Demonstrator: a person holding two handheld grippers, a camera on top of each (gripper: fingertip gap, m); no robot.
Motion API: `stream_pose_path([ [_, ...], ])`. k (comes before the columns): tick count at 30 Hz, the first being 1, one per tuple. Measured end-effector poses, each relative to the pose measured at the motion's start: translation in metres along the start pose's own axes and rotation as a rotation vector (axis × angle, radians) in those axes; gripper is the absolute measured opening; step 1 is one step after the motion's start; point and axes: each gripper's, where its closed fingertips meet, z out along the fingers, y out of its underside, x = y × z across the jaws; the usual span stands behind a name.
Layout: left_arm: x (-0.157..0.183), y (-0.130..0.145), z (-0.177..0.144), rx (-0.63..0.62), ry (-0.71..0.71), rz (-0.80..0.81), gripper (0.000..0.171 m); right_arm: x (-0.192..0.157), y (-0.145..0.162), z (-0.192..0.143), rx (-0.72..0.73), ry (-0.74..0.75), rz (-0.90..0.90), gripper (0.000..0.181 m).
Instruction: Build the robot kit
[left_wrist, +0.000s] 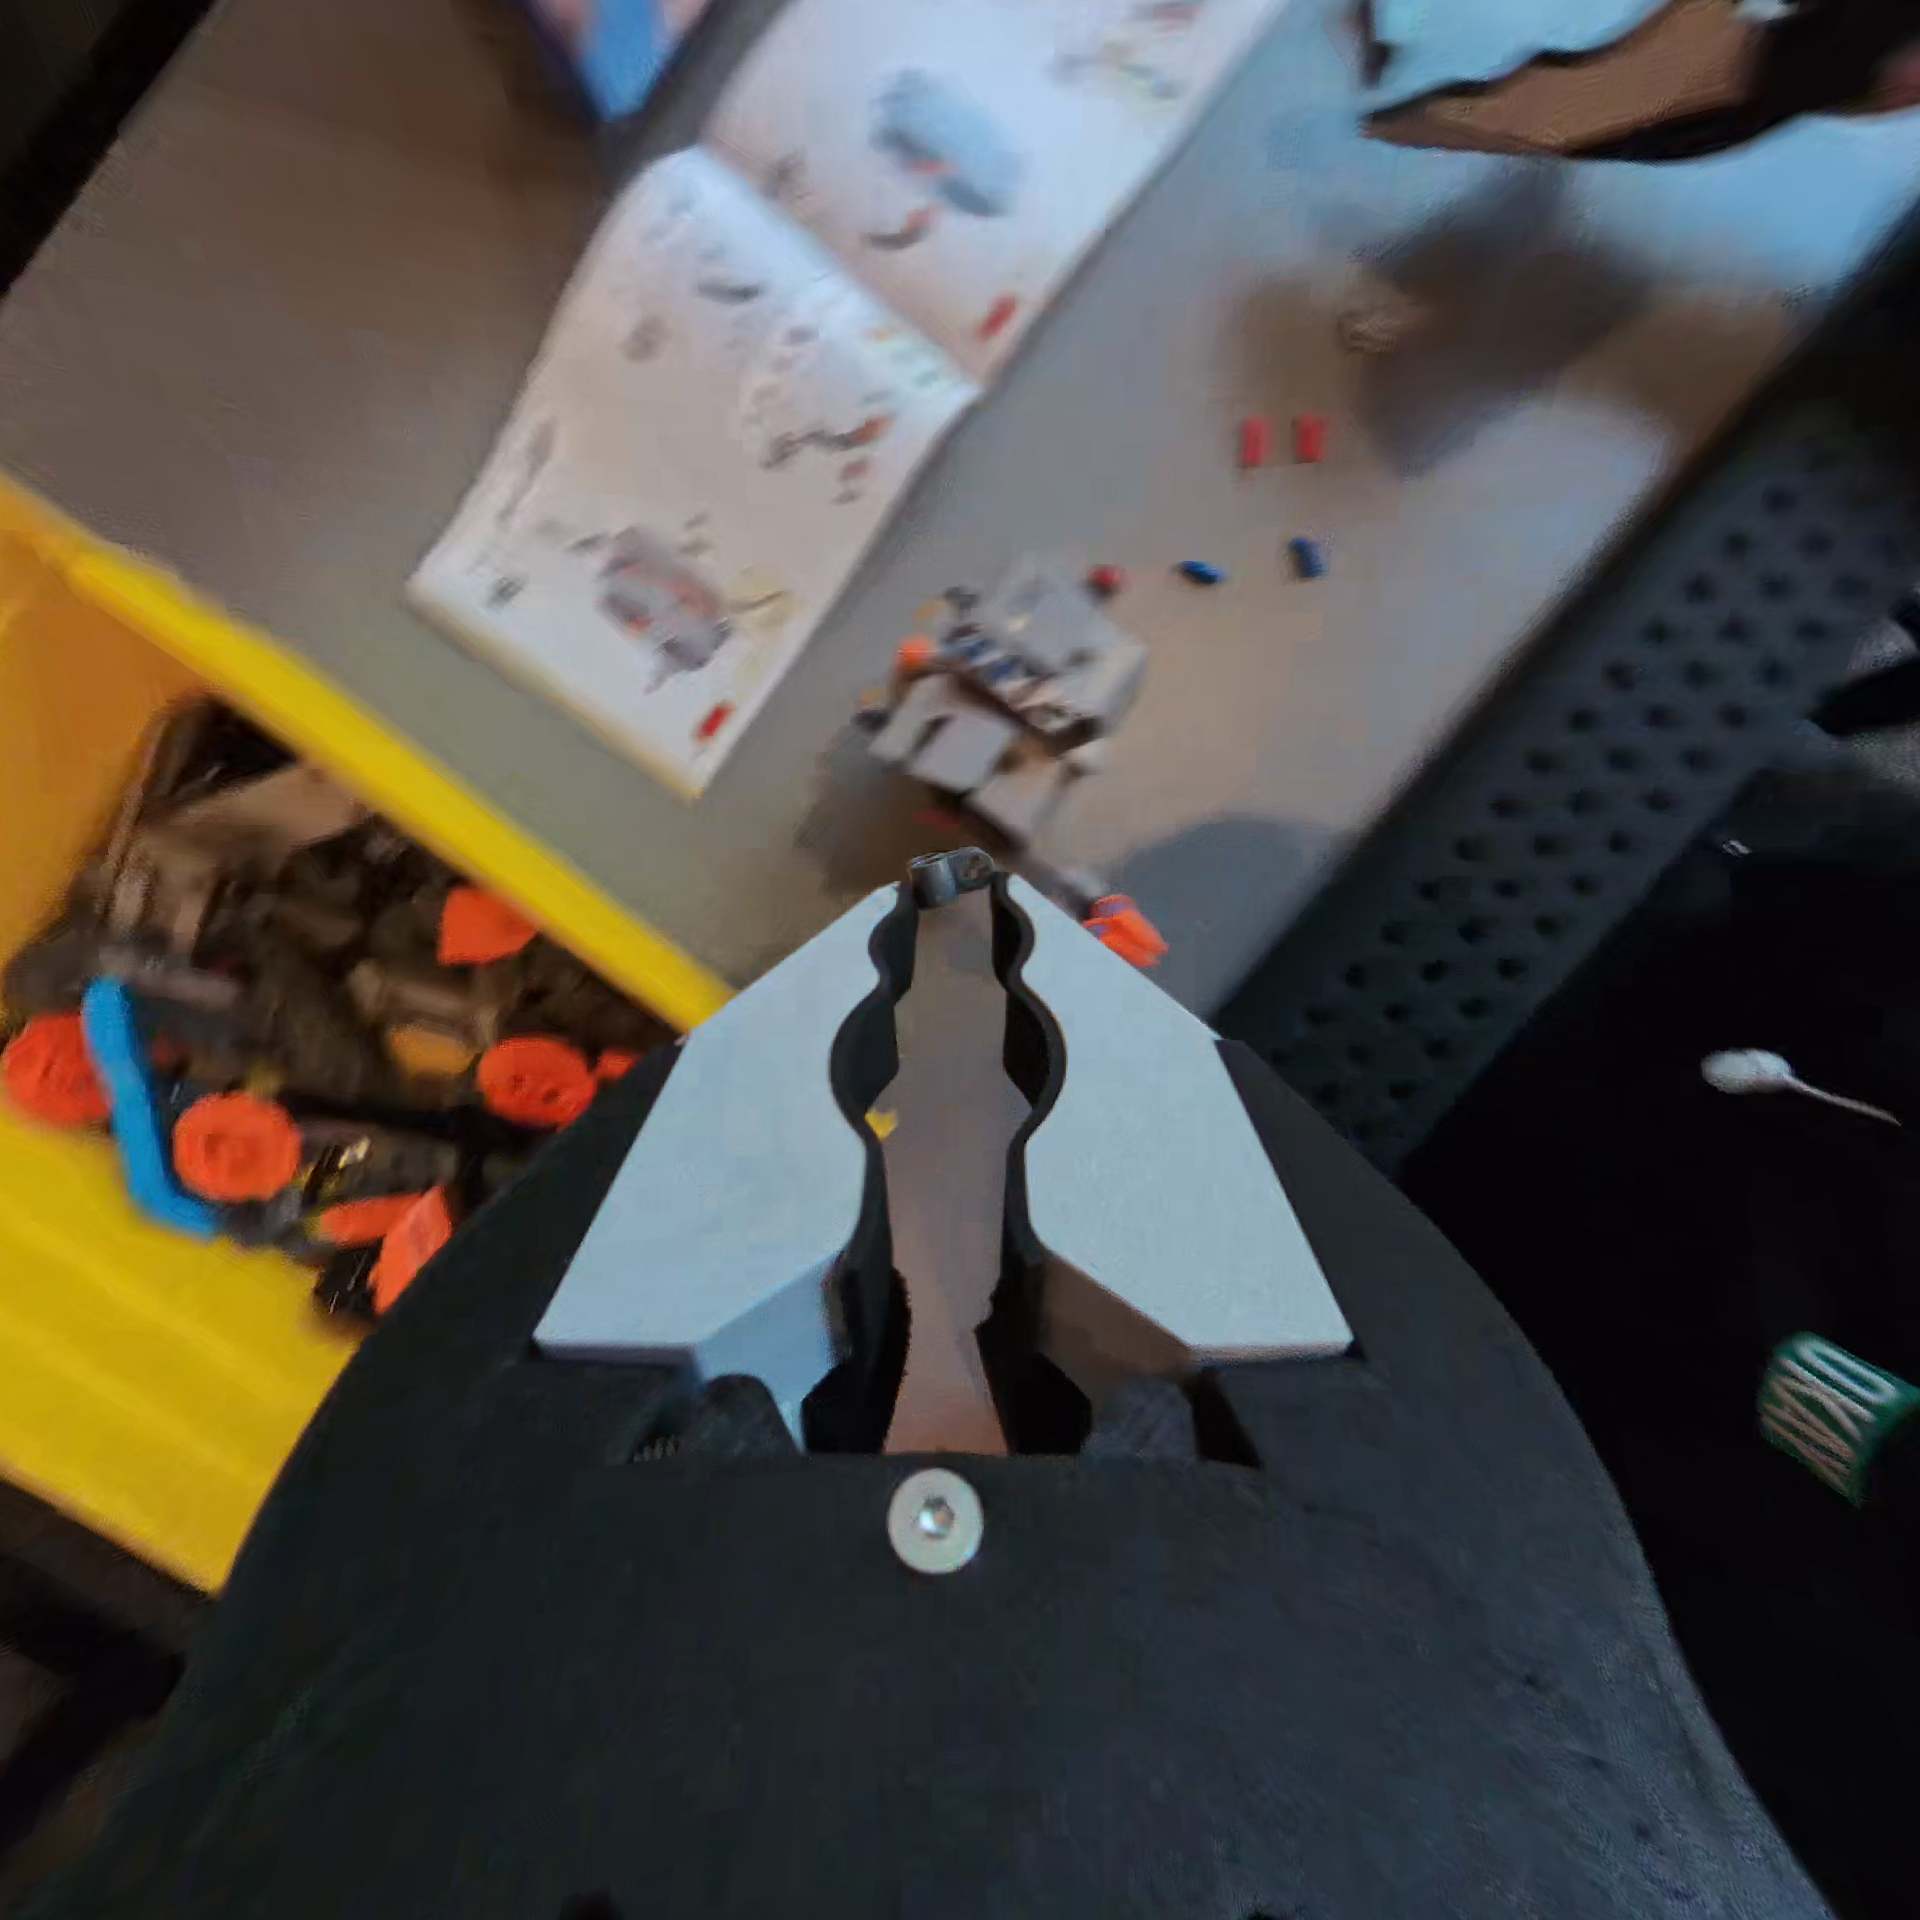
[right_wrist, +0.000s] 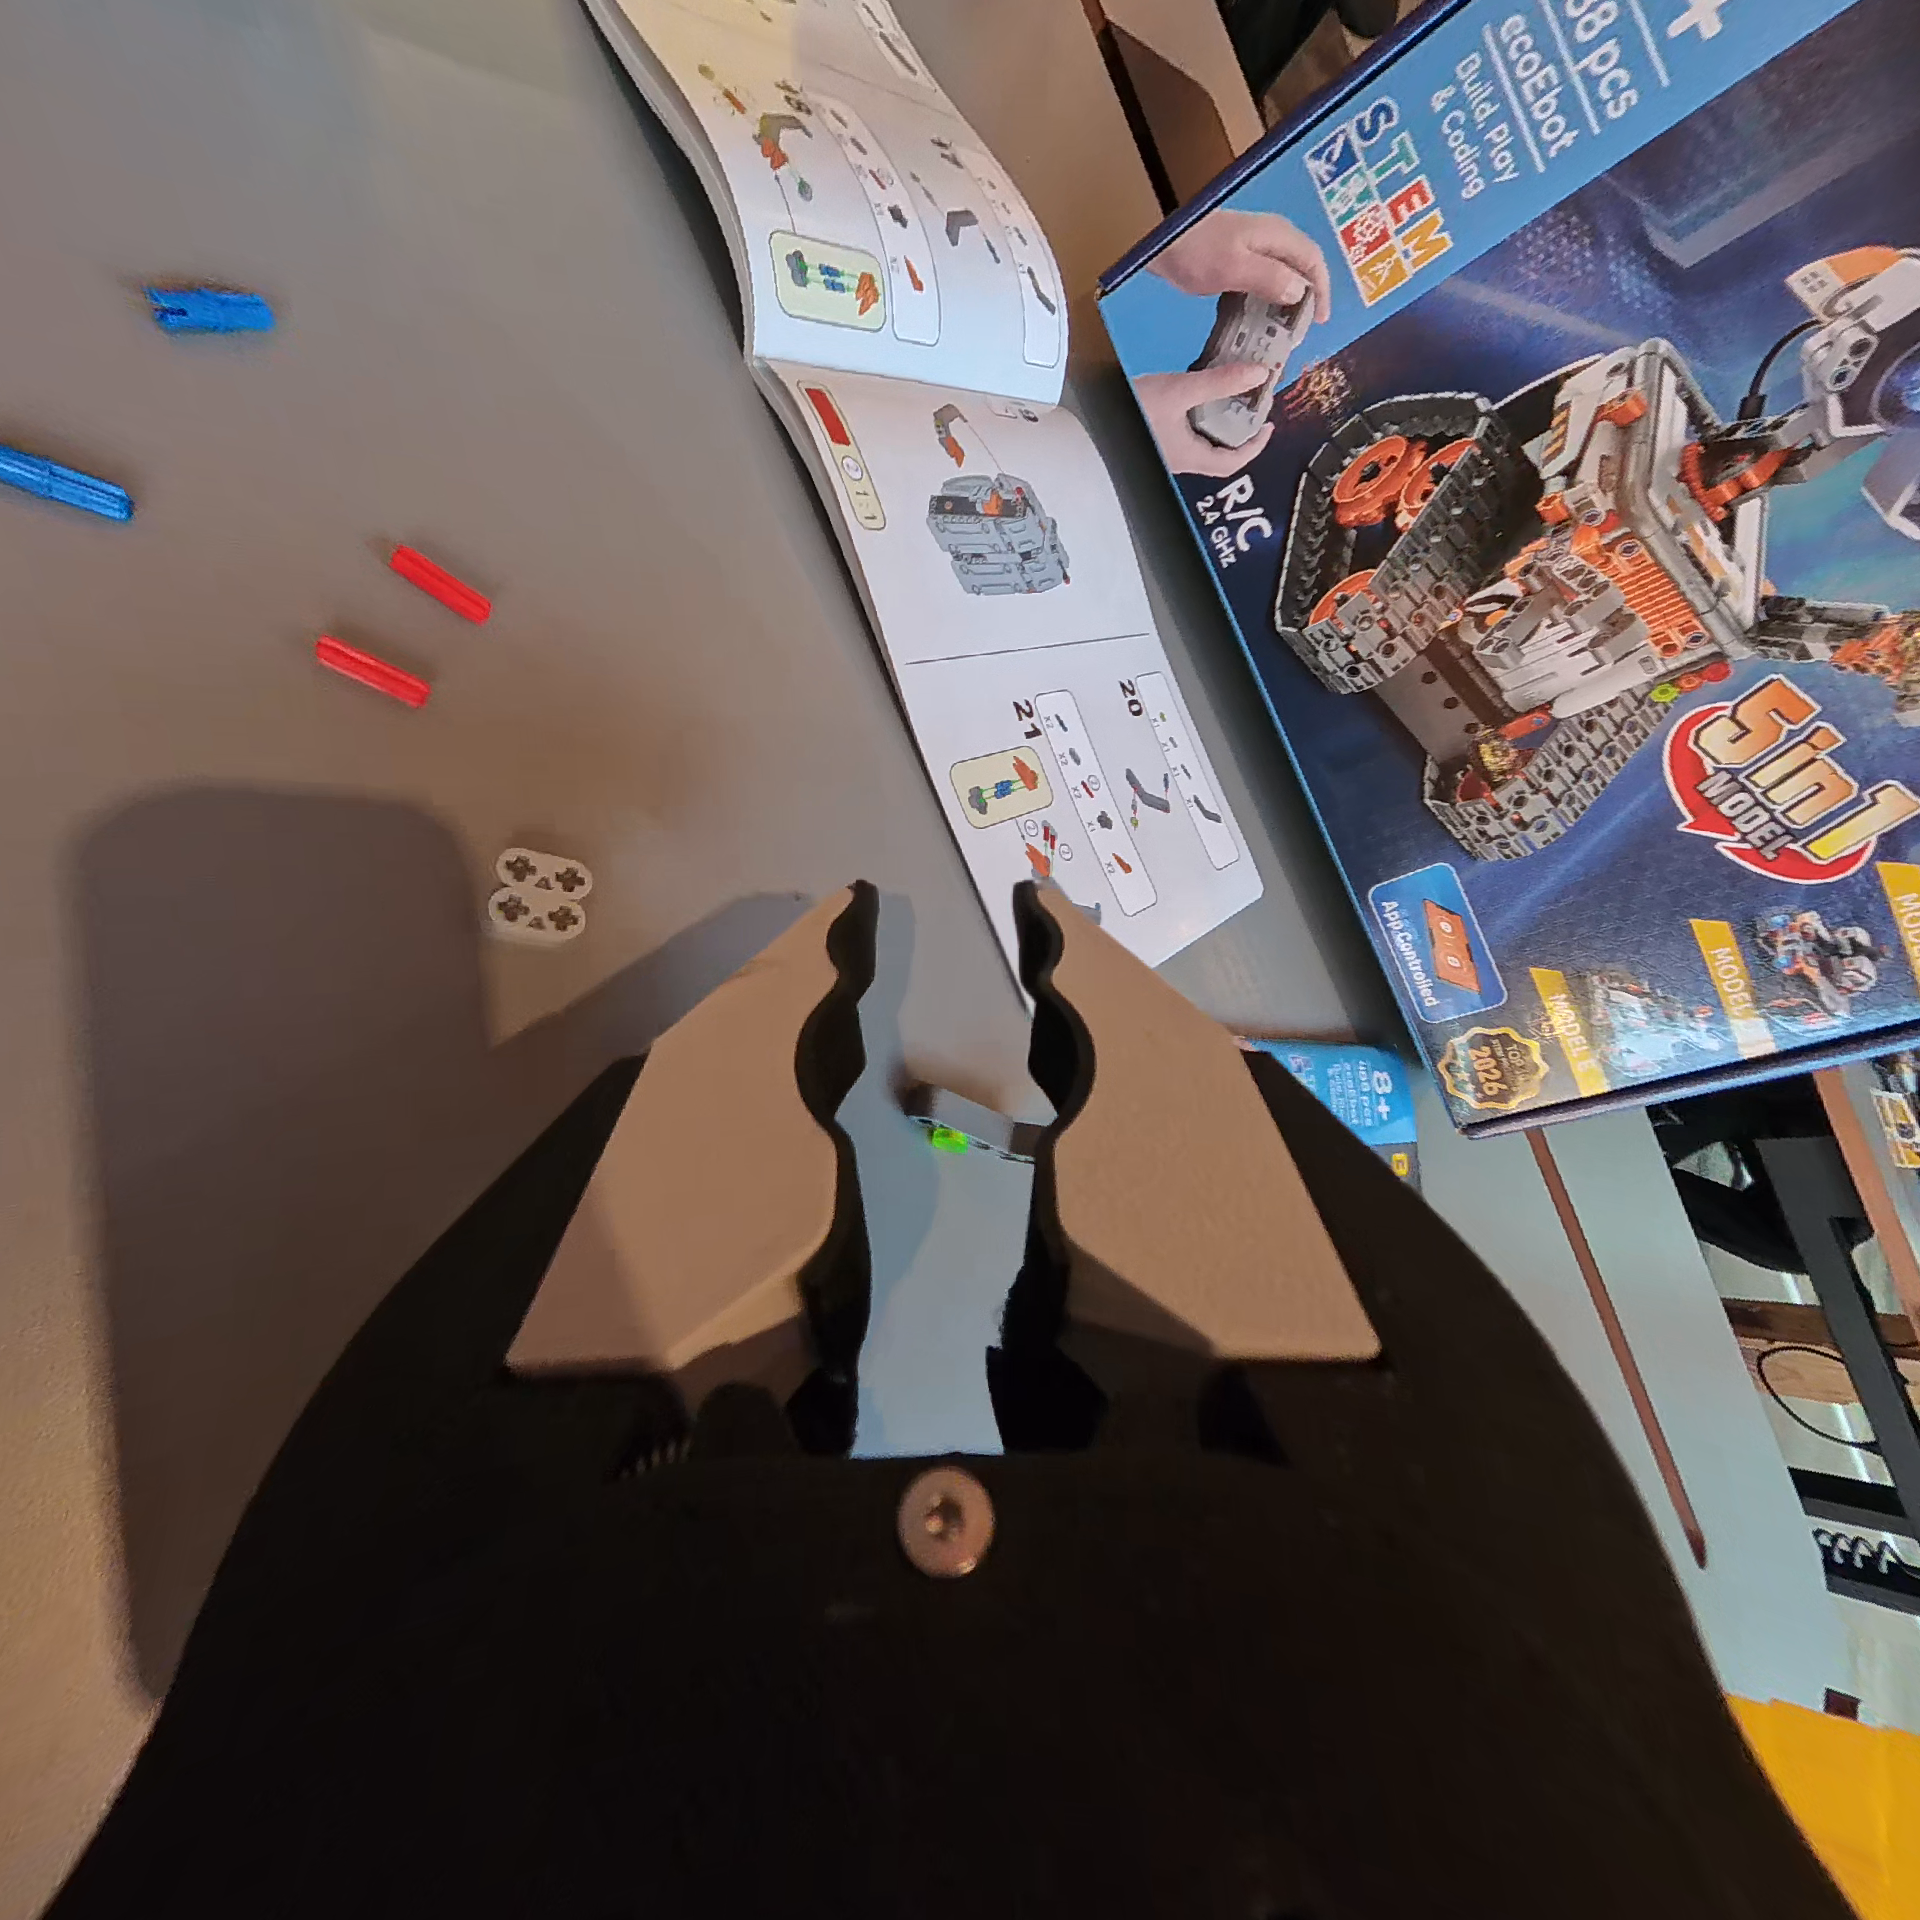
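My left gripper (left_wrist: 954, 883) is shut on a small dark grey connector piece (left_wrist: 948, 876) held at its fingertips, above the grey table (left_wrist: 312, 312). Just beyond it sits a partly built grey block model (left_wrist: 1003, 696) with orange and blue bits. My right gripper (right_wrist: 943, 902) is open and empty, low over the table, next to the lower corner of an open instruction booklet (right_wrist: 997, 540). Two small white connector pieces (right_wrist: 540, 894) lie just left of its fingertips. Two red pins (right_wrist: 405, 634) and two blue pins (right_wrist: 208, 309) lie farther left.
A yellow bin (left_wrist: 125, 1299) of orange, black and blue parts stands at the left. The booklet (left_wrist: 748, 416) also shows in the left wrist view, with red pins (left_wrist: 1283, 442) and blue pins (left_wrist: 1247, 566) nearby. A blue kit box (right_wrist: 1558, 520) lies right of the booklet. A black perforated panel (left_wrist: 1621, 790) edges the table. The right tips stand about 25 cm off the black perforated panel (left_wrist: 1621, 790).
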Motion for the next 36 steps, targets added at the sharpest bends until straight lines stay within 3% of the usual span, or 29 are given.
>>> stream_pose_path([
  [3, 0.056, -0.006, 0.038, -0.137, 0.066, 0.181, 0.012, 0.004, -0.004, -0.005, 0.013, 0.024, -0.008, 0.027],
  [7, 0.1, 0.006, 0.102, -0.387, 0.047, 0.363, 0.012, 0.012, -0.005, -0.013, 0.019, 0.059, 0.002, 0.027],
  [10, 0.12, 0.024, 0.136, -0.542, 0.095, 0.46, 0.013, 0.015, -0.009, -0.015, 0.029, 0.072, 0.017, 0.027],
  [13, 0.119, 0.031, 0.156, -0.607, 0.076, 0.457, 0.012, 0.014, -0.011, -0.015, 0.029, 0.072, 0.013, 0.027],
  [25, 0.11, 0.034, 0.179, -0.656, 0.045, 0.428, 0.015, 0.018, -0.008, -0.018, 0.001, 0.091, 0.015, 0.027],
  [30, 0.105, 0.029, 0.18, -0.636, 0.02, 0.424, 0.028, 0.016, -0.008, -0.017, -0.003, 0.086, 0.009, 0.027],
  [36, 0.103, 0.001, 0.143, -0.443, 0.088, 0.367, 0.038, 0.016, -0.009, -0.018, -0.002, 0.089, 0.003, 0.027],
])
